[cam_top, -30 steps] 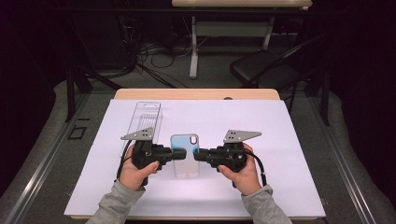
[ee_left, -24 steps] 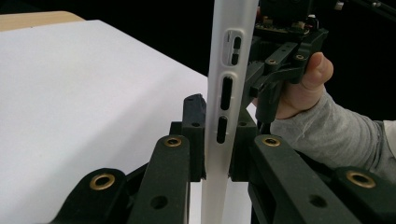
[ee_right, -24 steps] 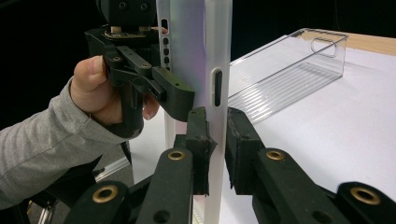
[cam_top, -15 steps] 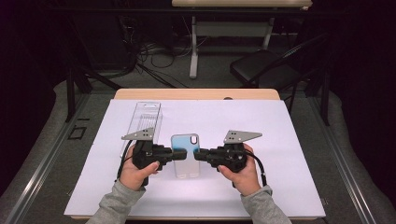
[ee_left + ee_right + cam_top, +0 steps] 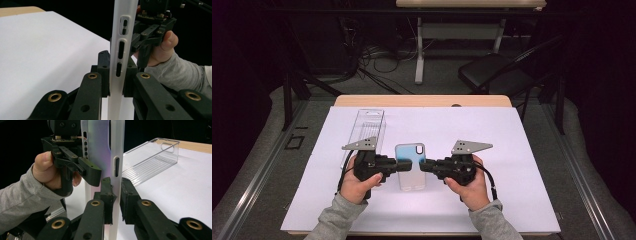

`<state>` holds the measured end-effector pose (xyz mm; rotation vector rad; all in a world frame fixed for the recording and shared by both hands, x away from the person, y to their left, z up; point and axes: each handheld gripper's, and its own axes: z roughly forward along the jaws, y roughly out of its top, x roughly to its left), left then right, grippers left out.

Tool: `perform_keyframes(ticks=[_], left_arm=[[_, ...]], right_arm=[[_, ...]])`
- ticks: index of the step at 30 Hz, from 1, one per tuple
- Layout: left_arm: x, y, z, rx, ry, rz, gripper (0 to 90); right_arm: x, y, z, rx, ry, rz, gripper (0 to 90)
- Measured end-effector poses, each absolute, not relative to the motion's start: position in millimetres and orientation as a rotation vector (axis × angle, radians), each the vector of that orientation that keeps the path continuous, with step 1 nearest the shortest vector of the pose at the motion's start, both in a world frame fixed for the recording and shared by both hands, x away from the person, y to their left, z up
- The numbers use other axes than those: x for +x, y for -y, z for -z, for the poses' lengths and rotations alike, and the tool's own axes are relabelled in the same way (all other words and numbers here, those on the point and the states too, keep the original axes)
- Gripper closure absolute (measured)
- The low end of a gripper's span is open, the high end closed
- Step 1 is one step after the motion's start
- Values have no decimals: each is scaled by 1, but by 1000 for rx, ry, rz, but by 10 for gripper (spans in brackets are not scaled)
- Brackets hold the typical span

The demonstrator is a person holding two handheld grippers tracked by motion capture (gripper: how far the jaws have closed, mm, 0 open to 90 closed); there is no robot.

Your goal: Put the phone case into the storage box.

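Phone case (image 5: 410, 167): clear with a bluish shine, held between the two grippers over the middle of the white sheet (image 5: 522, 165). Camera hole is at the end far from the person. In the high view I cannot tell if it is lifted or lies on the sheet.
Left gripper (image 5: 406, 164): in the person's left hand (image 5: 357, 184), pointing to the right. Jaws are closed nearly all the way and they clamp the left edge of the phone case. In the left gripper view the pads (image 5: 105, 71) press on both sides of the thin white edge (image 5: 120, 60), just at the long button slots.
Right gripper (image 5: 424, 166): in the right hand (image 5: 471, 187), pointing to the left, opposite the other one. Jaws are also almost closed and they pinch the right edge of the case. In the right gripper view the pads (image 5: 108, 195) sit on the edge below one oval slot.
Clear box (image 5: 364, 135): long, see-through plastic, lying on the sheet behind the left gripper, apart from the case. Its open end looks to the person.
Table (image 5: 422, 101): wooden, the white sheet covers most of it.
Sleeves (image 5: 334, 220): grey, coming from the near edge.
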<state>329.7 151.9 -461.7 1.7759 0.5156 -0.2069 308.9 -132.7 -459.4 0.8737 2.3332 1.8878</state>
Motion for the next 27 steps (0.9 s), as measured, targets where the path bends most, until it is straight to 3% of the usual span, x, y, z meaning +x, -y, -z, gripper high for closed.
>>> perform_keyframes(ticks=[27], left_arm=[[330, -150, 463, 1779, -508, 222, 814]], right_arm=[[309, 132, 461, 853, -2333, -1919, 818]])
